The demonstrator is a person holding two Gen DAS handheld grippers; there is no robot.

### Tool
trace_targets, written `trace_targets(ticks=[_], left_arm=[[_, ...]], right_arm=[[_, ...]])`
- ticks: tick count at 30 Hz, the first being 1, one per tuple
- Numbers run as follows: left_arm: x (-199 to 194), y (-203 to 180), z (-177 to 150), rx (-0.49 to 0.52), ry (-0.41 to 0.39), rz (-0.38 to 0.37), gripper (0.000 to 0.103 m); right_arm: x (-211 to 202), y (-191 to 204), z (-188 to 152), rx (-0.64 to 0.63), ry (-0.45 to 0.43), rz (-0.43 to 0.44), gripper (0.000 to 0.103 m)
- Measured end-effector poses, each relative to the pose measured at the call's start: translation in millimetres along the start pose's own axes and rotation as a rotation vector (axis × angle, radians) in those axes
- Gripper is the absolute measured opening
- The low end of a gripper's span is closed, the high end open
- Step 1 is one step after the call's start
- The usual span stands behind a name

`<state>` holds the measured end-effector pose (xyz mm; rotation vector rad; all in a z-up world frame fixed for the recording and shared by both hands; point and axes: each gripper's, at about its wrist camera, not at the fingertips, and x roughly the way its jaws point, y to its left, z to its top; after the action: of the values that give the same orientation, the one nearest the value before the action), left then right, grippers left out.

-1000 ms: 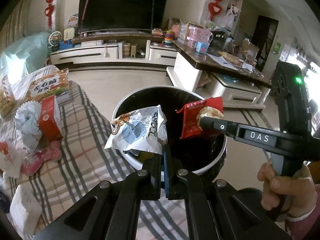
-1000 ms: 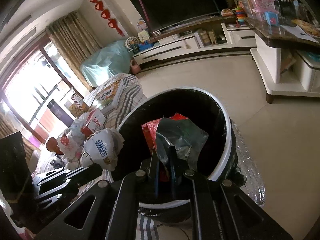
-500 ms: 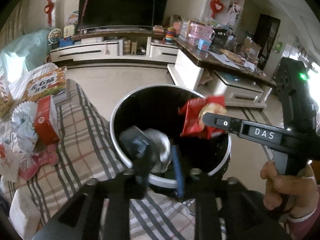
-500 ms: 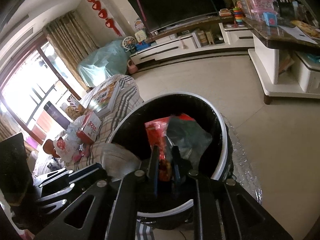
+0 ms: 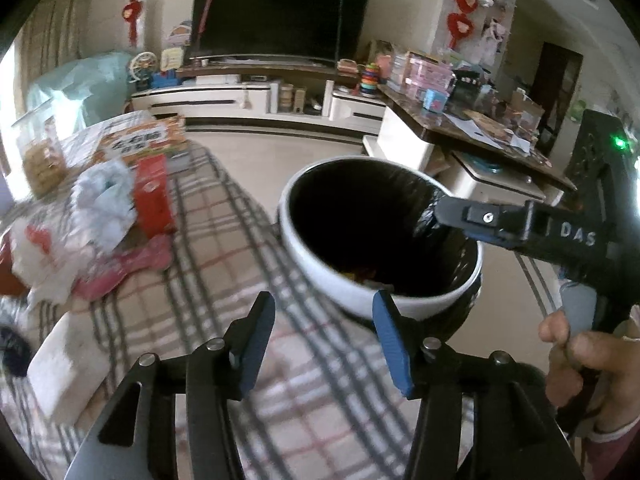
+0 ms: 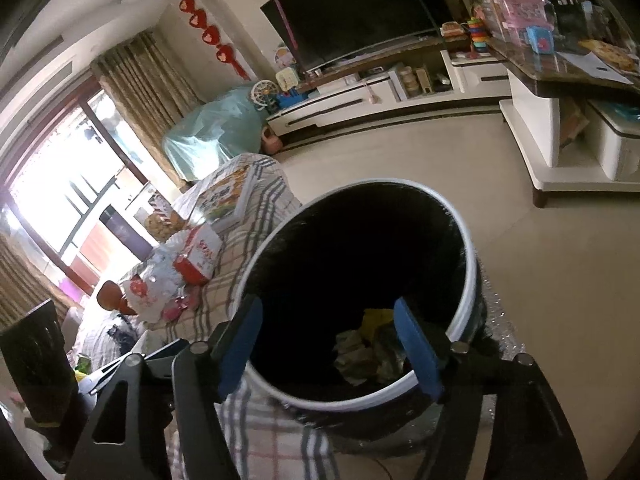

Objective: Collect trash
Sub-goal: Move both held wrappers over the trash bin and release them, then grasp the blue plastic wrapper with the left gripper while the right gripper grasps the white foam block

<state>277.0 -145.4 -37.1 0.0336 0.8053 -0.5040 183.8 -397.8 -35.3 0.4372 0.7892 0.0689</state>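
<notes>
A white-rimmed bin (image 5: 320,268) with a black liner stands beside the plaid-covered table (image 5: 224,248). Crumpled wrappers (image 6: 360,352) lie at the bottom of the bin (image 6: 468,280). My left gripper (image 5: 322,336) hangs over the table edge just short of the bin's rim, its jaws opening with nothing between them. My right gripper (image 6: 328,344) is above the bin's mouth, jaws opening and empty; its fingers (image 5: 464,212) reach in from the right in the left wrist view. On the table lie more trash: a red box (image 5: 154,196), crumpled white wrappers (image 5: 100,208) and a pink wrapper (image 5: 124,264).
An orange snack box (image 5: 144,140) and a jar of biscuits (image 5: 40,160) sit farther along the table, a white tissue pack (image 5: 68,364) near its front. A hand (image 5: 580,360) grips the right tool. A TV stand (image 5: 256,100) and a cluttered dark counter (image 5: 480,120) lie beyond bare floor.
Both grippers opened. The white-blue wrapper left my left gripper and the red wrapper left my right gripper; both are gone from view above the bin. The left gripper shifted left toward the table.
</notes>
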Motion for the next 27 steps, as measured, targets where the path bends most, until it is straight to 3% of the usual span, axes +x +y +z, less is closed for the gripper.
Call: trace_targets(ticks=[5, 27], left_arm=[[-23, 18, -22, -0.057, 0.004, 0.021, 0.053], [-124, 104, -95, -0.293, -0.029, 0.176, 0.053]], right_arm=[[-1, 20, -11, -0.017, -0.004, 0.024, 0.079], [37, 117, -71, -0.147, 0.119, 0.148, 0.084]])
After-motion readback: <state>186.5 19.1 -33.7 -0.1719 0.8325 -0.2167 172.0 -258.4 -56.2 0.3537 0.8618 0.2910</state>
